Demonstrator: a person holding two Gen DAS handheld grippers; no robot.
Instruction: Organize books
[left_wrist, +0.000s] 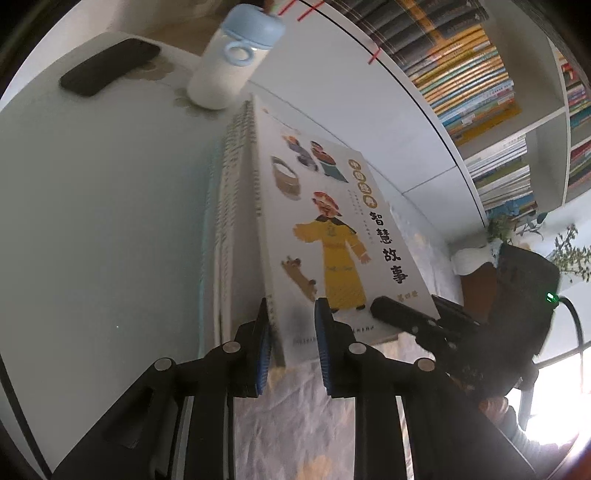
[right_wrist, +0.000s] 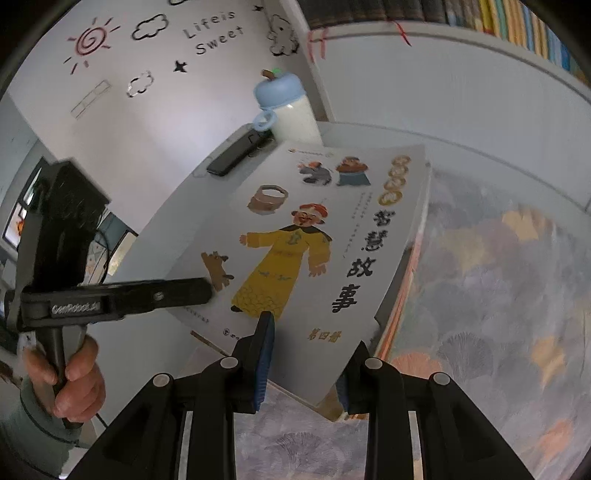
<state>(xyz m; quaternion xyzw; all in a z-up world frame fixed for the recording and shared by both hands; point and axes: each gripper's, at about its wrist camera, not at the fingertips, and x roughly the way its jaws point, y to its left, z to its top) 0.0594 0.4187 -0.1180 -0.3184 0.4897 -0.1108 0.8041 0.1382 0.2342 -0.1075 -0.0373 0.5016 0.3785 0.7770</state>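
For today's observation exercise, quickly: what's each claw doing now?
Left claw: open, astride the edge of the book, not pinching it.
Right claw: closed on a corner of the book.

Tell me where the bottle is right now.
The bottle stands at the table's far end, near the bookcase. In both views it is just beyond the book, with the black phone to its left.

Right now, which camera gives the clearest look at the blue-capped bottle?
The right wrist view: the bottle stands nearly upright there, with its cap, stem and ring loop in sight. The left wrist view shows it tilted near the top edge, the cap cropped.
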